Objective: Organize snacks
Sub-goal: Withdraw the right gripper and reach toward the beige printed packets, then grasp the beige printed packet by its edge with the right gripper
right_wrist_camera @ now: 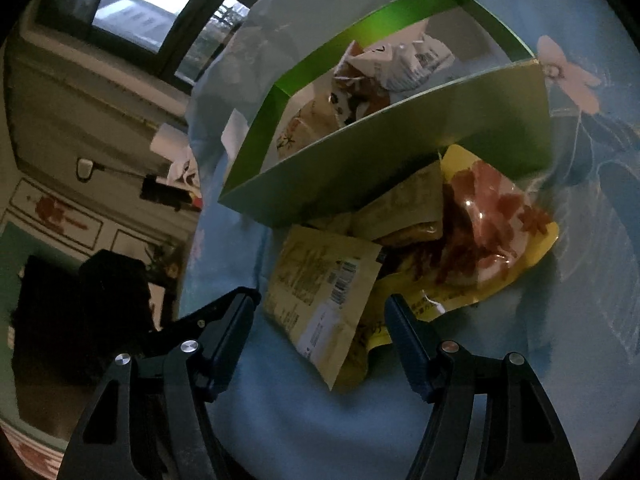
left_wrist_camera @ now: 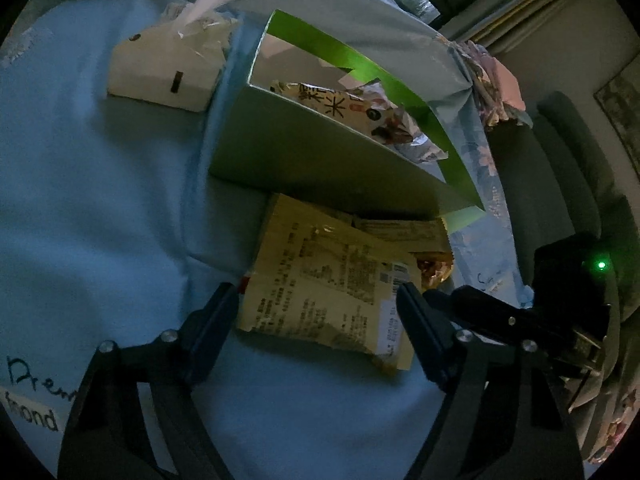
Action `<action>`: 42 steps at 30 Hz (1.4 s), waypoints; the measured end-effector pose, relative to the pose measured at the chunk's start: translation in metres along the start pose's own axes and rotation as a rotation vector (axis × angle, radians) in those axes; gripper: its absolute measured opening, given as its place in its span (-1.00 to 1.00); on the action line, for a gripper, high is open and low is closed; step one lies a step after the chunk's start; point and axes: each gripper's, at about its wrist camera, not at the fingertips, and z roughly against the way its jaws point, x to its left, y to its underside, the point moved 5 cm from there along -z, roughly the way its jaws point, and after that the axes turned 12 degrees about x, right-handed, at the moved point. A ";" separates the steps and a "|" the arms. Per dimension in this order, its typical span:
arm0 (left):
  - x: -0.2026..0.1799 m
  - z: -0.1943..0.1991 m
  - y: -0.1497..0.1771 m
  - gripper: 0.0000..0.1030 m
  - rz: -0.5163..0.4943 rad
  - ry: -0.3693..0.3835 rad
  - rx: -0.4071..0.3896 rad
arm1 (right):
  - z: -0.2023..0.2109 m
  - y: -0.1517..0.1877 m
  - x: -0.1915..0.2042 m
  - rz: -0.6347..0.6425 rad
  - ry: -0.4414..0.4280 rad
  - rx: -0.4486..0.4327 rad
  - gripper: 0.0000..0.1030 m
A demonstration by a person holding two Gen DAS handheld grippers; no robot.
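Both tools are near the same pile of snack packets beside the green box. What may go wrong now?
1. Both the left tool and the right tool straddle the beige packet, so they may collide or pull it two ways.
2. The packets overlap; lifting the beige one may drag the yellow packet along.
3. The pile lies against the green box, so a push could shift the box.
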 end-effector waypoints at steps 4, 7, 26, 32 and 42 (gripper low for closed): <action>0.008 -0.004 -0.001 0.56 0.022 0.002 0.009 | -0.006 -0.001 -0.002 -0.007 -0.016 0.017 0.25; 0.009 -0.005 -0.002 0.53 0.036 0.012 0.013 | -0.012 -0.001 -0.002 -0.008 -0.015 0.026 0.17; 0.010 -0.003 0.001 -0.37 0.032 -0.046 0.027 | -0.021 -0.002 0.006 0.072 0.117 0.021 -0.85; -0.008 0.013 0.002 -0.51 -0.013 -0.028 -0.015 | -0.006 -0.002 0.029 0.135 0.099 -0.015 -0.87; -0.020 0.025 -0.002 -0.51 -0.036 0.030 -0.065 | 0.018 -0.007 0.046 0.184 0.069 -0.069 -0.87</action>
